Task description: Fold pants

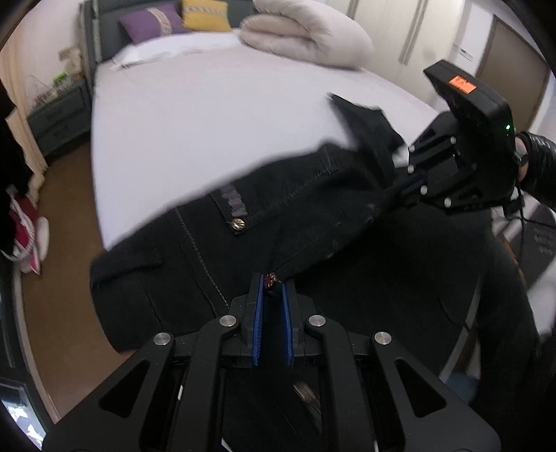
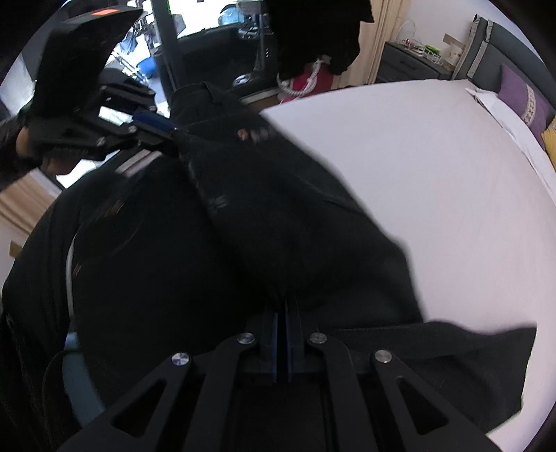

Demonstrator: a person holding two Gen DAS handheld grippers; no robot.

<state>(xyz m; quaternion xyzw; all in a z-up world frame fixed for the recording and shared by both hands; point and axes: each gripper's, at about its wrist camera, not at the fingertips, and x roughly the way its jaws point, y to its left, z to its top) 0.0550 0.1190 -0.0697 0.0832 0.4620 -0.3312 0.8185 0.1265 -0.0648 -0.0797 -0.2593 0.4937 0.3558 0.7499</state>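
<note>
Black pants (image 1: 278, 208) with pale stitching and a brass button are held up at the near edge of the bed, stretched between my two grippers. My left gripper (image 1: 272, 288) is shut on the waistband by a small button. My right gripper (image 1: 392, 201) is shut on the other end of the waistband, to the right in the left wrist view. In the right wrist view the pants (image 2: 278, 215) run from my right gripper (image 2: 283, 306) up to my left gripper (image 2: 173, 134). Part of the fabric hangs down over the bed edge.
The bed (image 1: 208, 114) has a white sheet (image 2: 434, 174), a rolled beige duvet (image 1: 305, 31) and purple (image 1: 149, 21) and yellow pillows at the head. A grey nightstand (image 1: 59, 118) stands to the left. A red bag (image 1: 24, 222) lies on the brown floor.
</note>
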